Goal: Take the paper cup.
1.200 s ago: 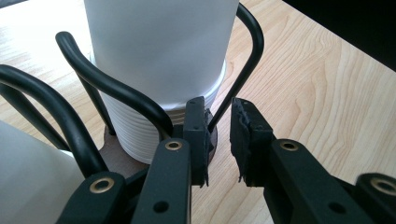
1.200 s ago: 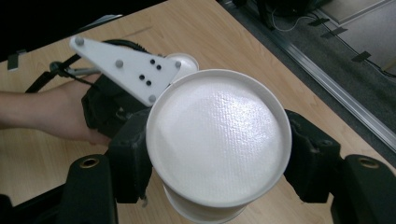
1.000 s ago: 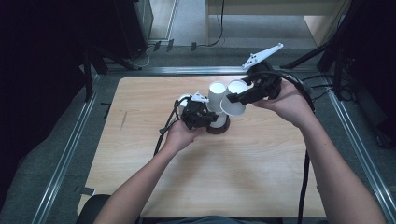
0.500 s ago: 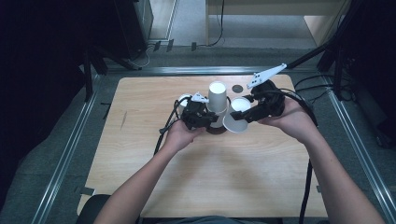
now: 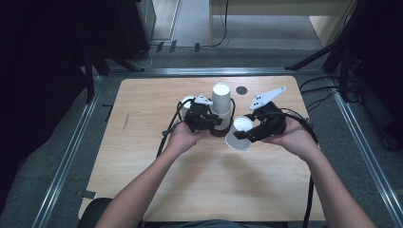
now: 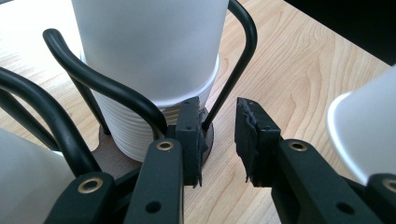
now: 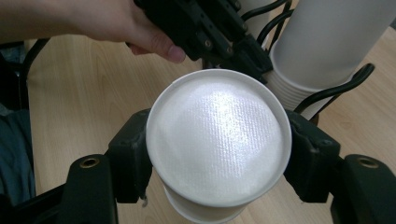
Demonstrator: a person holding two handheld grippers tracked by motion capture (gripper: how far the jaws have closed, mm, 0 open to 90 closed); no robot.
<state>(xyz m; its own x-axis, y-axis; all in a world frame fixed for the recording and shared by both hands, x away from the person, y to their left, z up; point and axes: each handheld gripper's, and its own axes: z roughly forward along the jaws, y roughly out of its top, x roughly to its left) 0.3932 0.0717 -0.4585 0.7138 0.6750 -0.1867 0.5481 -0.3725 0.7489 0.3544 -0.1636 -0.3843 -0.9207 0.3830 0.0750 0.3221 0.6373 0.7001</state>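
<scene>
Cup (image 5: 239, 133) sits clamped between the jaws of the right gripper (image 5: 248, 134), which close on its sides; it lies tilted, its closed bottom toward the gripper's camera. In the right gripper view the cup (image 7: 218, 142) shows that round white bottom face-on, with a black jaw pressed against it at 3 o'clock and another at 9 o'clock. On the table (image 5: 142, 166) this cup hangs just beside the stack (image 5: 221, 102), at about 5 o'clock from it, near the table's middle.

The stack is upside-down white cups standing upright in a black wire holder (image 5: 219, 130) with a round dark base. In the left gripper view the stack (image 6: 149, 60) rises at 12 o'clock, ribbed with cup rims near its foot, and the holder's curved wires (image 6: 93, 84) wrap its sides.

The left gripper (image 5: 215, 123) lies low at the holder's foot, at about 8 o'clock from the stack. Its jaws stand a little apart with a narrow gap; one wire runs down just by the left jaw, and whether that jaw touches it I cannot tell. Nothing sits in the gap itself.

A small dark disc (image 5: 242, 90) lies on the table at about 2 o'clock from the stack, apart from it
</scene>
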